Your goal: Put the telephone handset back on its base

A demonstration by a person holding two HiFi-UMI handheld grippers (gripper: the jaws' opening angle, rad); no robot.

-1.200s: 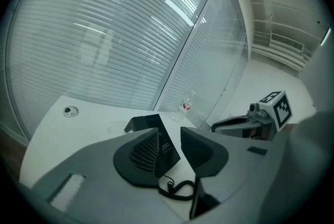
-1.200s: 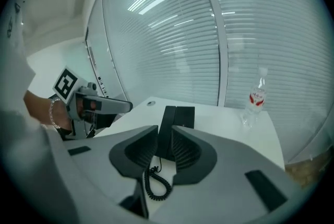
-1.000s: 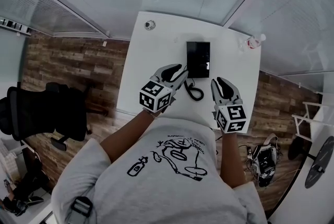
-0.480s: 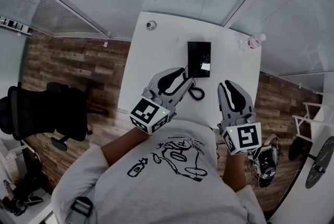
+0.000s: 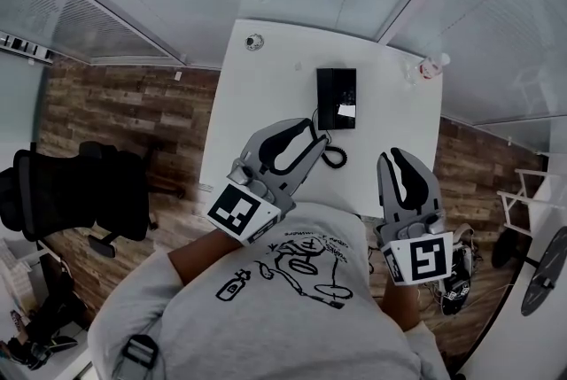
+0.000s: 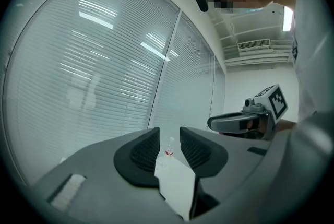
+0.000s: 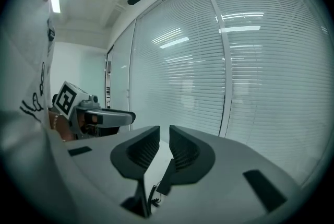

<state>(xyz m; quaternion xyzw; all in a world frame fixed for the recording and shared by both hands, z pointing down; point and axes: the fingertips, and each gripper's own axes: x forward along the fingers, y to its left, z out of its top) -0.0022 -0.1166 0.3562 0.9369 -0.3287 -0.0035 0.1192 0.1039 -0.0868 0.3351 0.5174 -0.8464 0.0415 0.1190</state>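
Observation:
The black telephone [image 5: 337,97] lies at the far middle of the white table [image 5: 266,112], with its coiled cord [image 5: 332,157] looping toward me. Whether the handset rests on the base I cannot tell. My left gripper [image 5: 314,132] hangs in the air over the table's near edge, just left of the cord, its jaws a little apart with nothing between them. My right gripper [image 5: 395,155] is raised beside it on the right, also open and empty. In the left gripper view the left gripper [image 6: 169,137] points level at the blinds. The right gripper [image 7: 164,134] looks slightly down, the cord [image 7: 152,198] showing below its gap.
A small bottle [image 5: 431,68] stands at the table's far right corner and a small round object [image 5: 254,42] at the far left. Glass walls with blinds enclose the far side. A black office chair [image 5: 71,192] stands on the wood floor at the left, gear [image 5: 452,276] at the right.
Both grippers have risen toward the head camera and drawn back from the telephone toward my body. The telephone and cord have not moved.

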